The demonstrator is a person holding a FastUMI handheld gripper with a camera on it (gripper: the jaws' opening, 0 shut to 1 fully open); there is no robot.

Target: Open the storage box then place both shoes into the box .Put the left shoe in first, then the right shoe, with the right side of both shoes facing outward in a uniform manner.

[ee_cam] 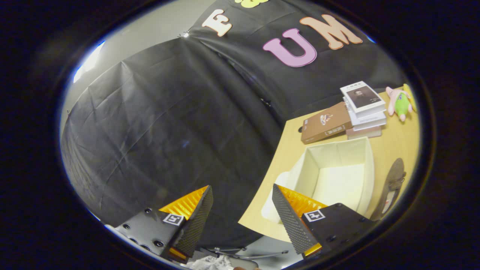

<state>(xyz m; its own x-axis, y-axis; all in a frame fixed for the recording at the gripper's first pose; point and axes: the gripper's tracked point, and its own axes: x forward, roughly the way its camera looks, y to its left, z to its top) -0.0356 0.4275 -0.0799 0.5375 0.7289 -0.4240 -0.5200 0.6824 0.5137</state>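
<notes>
— Storage box (339, 176): where is it for you?
— It sits open on the wooden table (397, 144), beyond your right finger, its pale inside bare. A dark shoe (392, 187) lies just beside the box, on the side away from the fingers.
— And your hand's pose?
— You hold the gripper (243, 210) tilted, raised off the table's near edge, aimed mostly at the black cloth wall.
— The fingers?
— Spread wide apart, nothing between them, touching nothing.
— Behind the box?
— A brown book (325, 123), a stack of books (364, 108) and a plush toy (400, 103).
</notes>
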